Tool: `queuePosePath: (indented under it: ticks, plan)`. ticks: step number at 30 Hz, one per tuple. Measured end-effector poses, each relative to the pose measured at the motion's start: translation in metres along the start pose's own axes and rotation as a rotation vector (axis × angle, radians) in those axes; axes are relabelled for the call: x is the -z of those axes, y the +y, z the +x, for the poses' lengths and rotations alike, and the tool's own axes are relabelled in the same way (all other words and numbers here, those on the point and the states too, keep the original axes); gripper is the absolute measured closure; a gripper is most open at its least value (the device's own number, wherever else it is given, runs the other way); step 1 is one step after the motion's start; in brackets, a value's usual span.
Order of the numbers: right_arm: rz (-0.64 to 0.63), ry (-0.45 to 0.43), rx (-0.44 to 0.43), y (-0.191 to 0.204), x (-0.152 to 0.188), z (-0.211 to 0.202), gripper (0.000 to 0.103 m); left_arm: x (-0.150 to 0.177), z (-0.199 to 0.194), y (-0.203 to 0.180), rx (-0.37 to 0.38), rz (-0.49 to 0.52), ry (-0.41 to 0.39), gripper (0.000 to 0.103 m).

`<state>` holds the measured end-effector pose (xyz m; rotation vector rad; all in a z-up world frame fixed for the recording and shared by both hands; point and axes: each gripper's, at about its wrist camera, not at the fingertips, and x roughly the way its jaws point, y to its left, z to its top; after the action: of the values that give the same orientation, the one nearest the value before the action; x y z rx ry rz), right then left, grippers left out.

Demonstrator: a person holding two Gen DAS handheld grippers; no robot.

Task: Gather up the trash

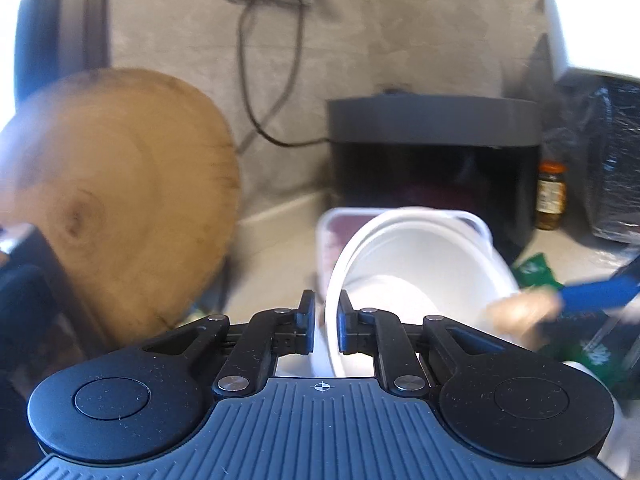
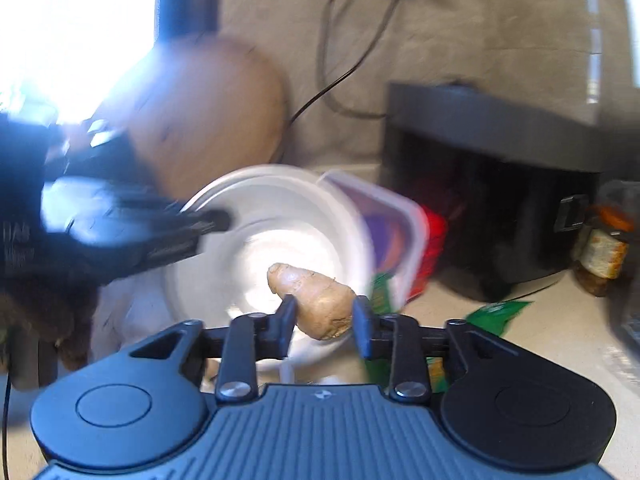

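Bowl (image 1: 416,264): white, tilted on its side, mouth toward the right gripper; rim pinched by the left gripper.
Left gripper (image 1: 326,322): closed on the near rim edge of the bowl, pads pressing either side of the thin wall; seen in the right wrist view (image 2: 218,220) reaching in from the left onto the bowl's upper-left rim.
Right gripper (image 2: 324,314): clamped on a ginger piece (image 2: 320,300), held just in front of the bowl's mouth (image 2: 276,200); knobby end poking up-left past the pads.
Ginger piece, left view (image 1: 520,312): blurred tan lump at the bowl's lower-right rim, blue finger of the right gripper behind it.
Clear plastic tub (image 2: 400,216): directly behind the bowl, touching or nearly so; cannot tell which.
Green wrapper (image 2: 498,312): flat on the bench (image 2: 560,320), right of the bowl.
Black appliance (image 1: 436,152): behind the tub, against the wall, closing off the rear right.
Round wooden board (image 1: 120,208): upright, leaning at the rear left, edge close to the bowl.
Jar (image 1: 551,196): orange lid, right of the appliance.
Open room: bare strip of bench between board and tub; more bare bench right of the wrapper.
Cords (image 1: 268,80): hanging from wall socket, running behind the appliance.
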<state>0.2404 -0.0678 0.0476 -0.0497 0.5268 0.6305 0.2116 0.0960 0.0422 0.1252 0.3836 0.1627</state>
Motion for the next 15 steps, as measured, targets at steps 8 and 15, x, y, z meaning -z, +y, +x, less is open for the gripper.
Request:
queuePosePath:
  ticks: [8,15]
  plan:
    - [0.151,0.005,0.139,-0.067,0.004,0.004,0.097,-0.006,-0.014,0.020,-0.042,-0.004,-0.043,0.091]
    - [0.302,0.025,0.124,-0.090,0.028,0.006,0.035,-0.012,-0.038,0.025,-0.026,0.031,-0.124,0.094]
